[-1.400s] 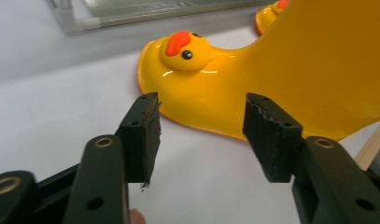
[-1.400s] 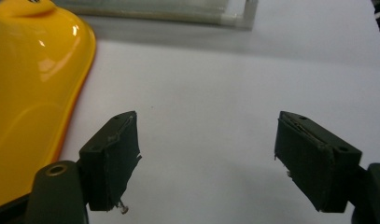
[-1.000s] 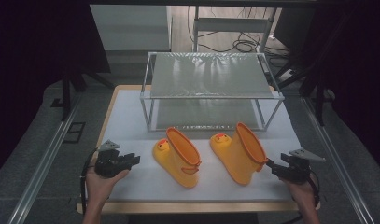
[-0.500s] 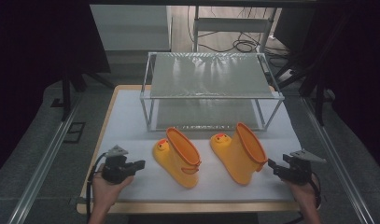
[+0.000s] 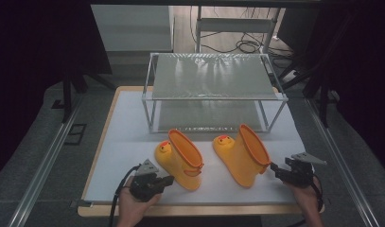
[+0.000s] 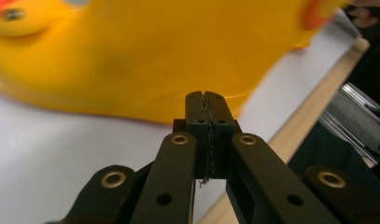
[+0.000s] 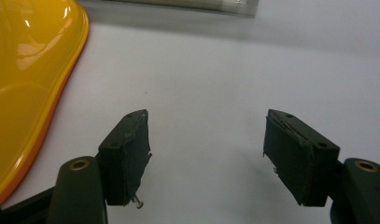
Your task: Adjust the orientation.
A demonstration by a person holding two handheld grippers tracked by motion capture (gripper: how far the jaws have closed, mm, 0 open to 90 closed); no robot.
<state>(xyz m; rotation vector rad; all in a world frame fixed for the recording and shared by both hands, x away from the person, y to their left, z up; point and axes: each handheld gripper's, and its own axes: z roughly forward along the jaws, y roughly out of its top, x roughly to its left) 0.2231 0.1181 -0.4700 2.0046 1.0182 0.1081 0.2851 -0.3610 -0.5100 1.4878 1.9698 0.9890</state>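
Two yellow boots stand on the white counter (image 5: 119, 142) in front of the wire rack (image 5: 214, 90). The left boot (image 5: 179, 158) is nearer the counter's front edge; the right boot (image 5: 243, 153) stands beside it, apart. The left gripper (image 5: 167, 180), jaws pressed together with nothing between them, sits just beside the left boot's heel side. The right gripper (image 5: 274, 167), jaws spread and empty, points at the right boot's rim.

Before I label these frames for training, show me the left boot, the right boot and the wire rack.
left boot (image 5: 173, 161), high view, on its yellow shaft side.
right boot (image 5: 237, 158), high view, on its yellow shaft side.
wire rack (image 5: 214, 75), high view, on its top mesh shelf.
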